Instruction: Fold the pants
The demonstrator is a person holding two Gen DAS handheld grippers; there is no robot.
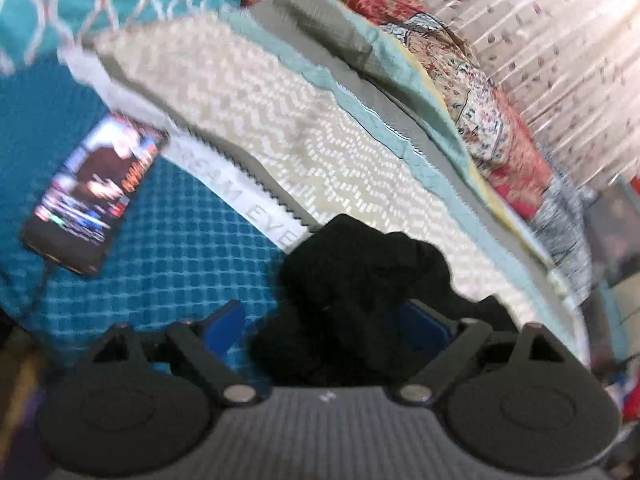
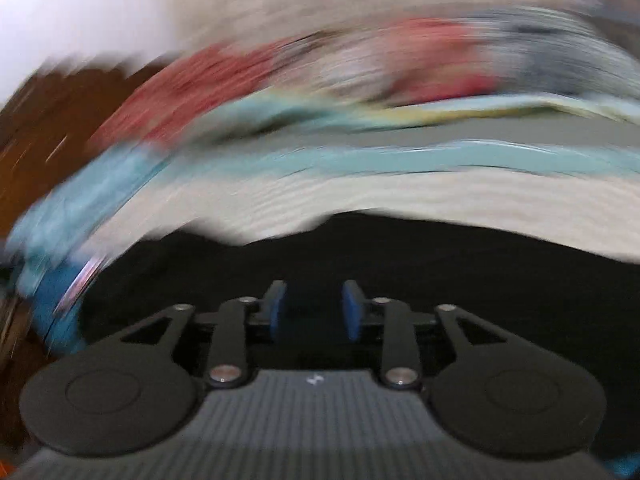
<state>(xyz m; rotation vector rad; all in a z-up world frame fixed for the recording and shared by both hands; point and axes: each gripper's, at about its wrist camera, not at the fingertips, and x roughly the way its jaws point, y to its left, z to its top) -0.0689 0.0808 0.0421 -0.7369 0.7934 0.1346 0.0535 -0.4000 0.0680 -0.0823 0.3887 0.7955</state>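
Observation:
The pants are black fabric. In the left wrist view a bunched lump of them [image 1: 360, 280] lies between the two blue pads of my left gripper [image 1: 326, 324], whose jaws stand wide apart around the lump without pressing it. In the right wrist view, which is heavily motion-blurred, the black pants [image 2: 480, 288] spread flat under and ahead of my right gripper [image 2: 314, 310]. Its blue pads [image 2: 277, 308] stand a small gap apart with only dark fabric seen between them; whether they pinch any cloth is unclear.
A teal waffle bedspread [image 1: 168, 248] covers the bed. A phone [image 1: 96, 192] with a lit screen and a cable lies at the left. A cream zigzag pillow [image 1: 280, 140] and stacked teal, grey and red floral bedding [image 1: 500, 136] lie beyond the pants.

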